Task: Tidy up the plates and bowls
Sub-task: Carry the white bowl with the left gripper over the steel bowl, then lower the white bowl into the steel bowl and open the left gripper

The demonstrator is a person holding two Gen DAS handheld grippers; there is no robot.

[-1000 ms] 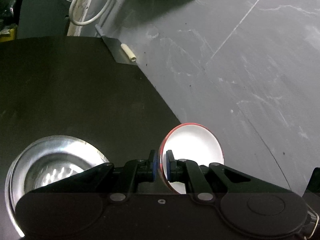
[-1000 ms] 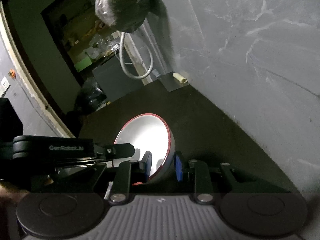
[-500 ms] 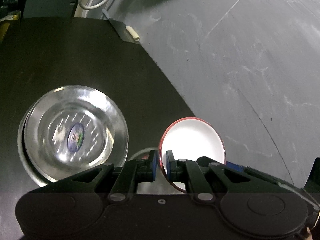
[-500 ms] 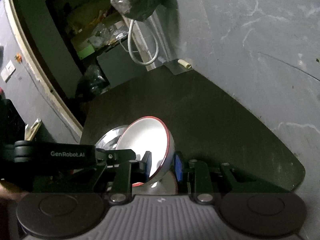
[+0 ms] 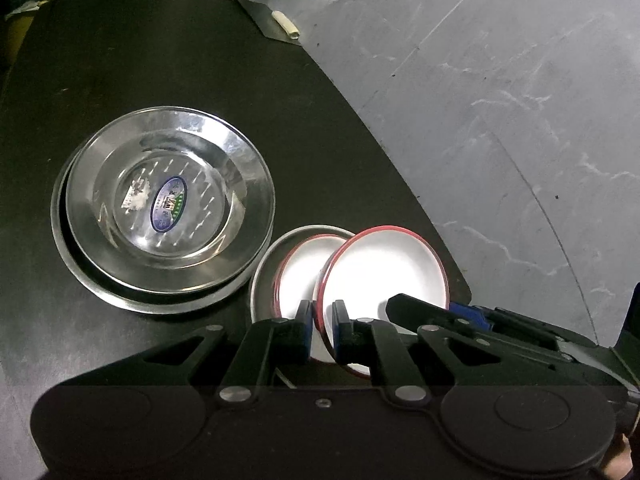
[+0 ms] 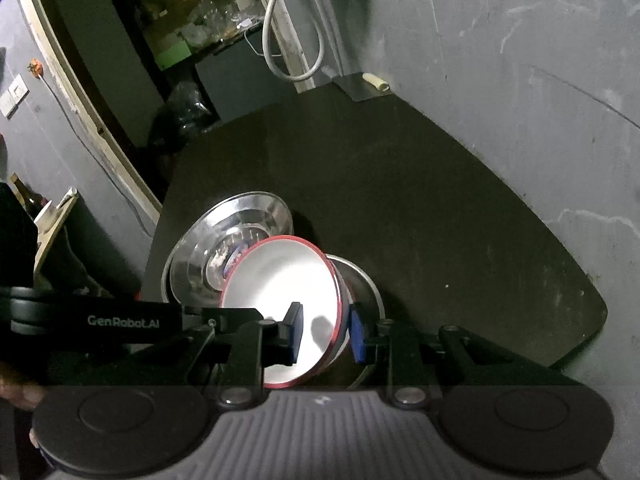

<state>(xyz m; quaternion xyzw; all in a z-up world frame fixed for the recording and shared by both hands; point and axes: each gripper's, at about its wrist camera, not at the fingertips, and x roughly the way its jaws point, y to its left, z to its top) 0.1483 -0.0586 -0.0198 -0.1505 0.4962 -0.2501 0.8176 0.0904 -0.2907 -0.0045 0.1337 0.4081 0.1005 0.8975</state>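
left gripper (image 5: 322,330) pinches the rim of the red-edged white round bowl (image 5: 384,268) | right gripper (image 6: 326,334) pinches its other side | tilted over a same bowl (image 5: 302,264) in a small steel dish (image 5: 262,280), likely to stack | right of shiny steel plates (image 5: 168,196), near table (image 5: 200,60) edge

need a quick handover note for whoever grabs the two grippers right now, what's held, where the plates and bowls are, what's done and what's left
Left gripper: shut on the rim of the red-rimmed white bowl.
Right gripper: jaws on either side of the same bowl's wall, one pad inside and one outside; looks shut on it.
The bowl hangs tilted just above a second red-rimmed bowl, which sits in a small steel bowl on the dark table.
Beside them, two steel plates are already stacked.
Left: lower the held bowl into the one below, level it, then open both grippers.
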